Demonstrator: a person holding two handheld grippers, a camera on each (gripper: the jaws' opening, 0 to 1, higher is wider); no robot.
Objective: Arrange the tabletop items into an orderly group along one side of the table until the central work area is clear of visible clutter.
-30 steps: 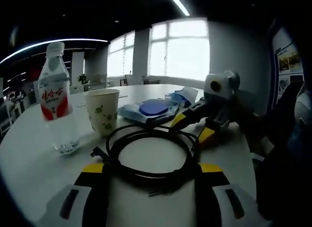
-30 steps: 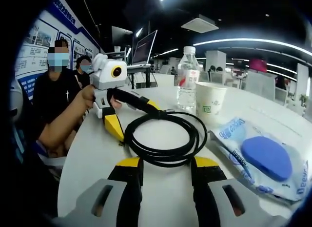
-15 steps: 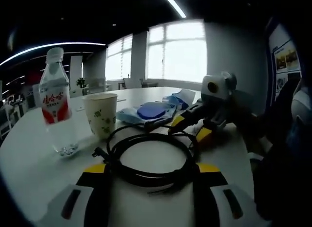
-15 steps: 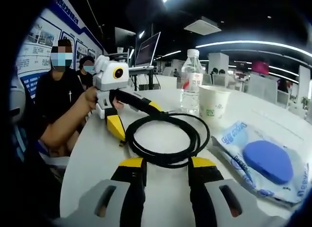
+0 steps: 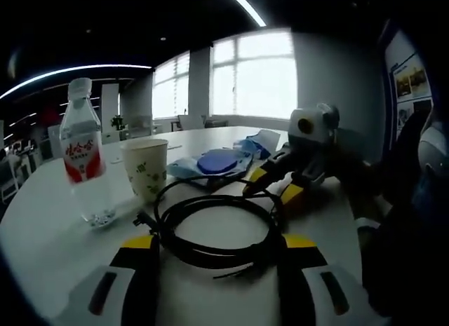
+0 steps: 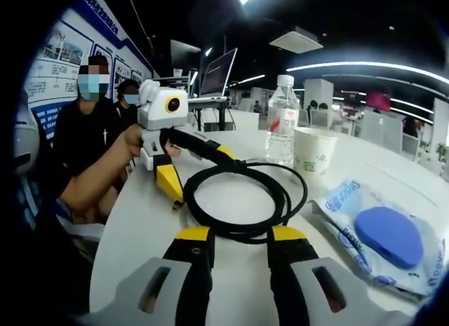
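Cable coil (image 5: 214, 228) on white bench (image 5: 49, 235), between both tongs.

Left gripper view: left tongs (image 5: 214, 259) stand wide, coil's near edge between the jaws, not clamped; bottle (image 5: 85, 161), paper cup (image 5: 146, 170) and blue packet (image 5: 214, 163) behind. Right gripper view: right tongs (image 6: 237, 252) likewise wide at coil's (image 6: 245, 200) edge. Judged light, limp, springy; best gripped across bundled strands.

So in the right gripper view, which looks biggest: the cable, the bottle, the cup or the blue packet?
1. Black cable coil
2. Blue packet, close behind; both sit nearest the camera
3. Water bottle
4. Paper cup
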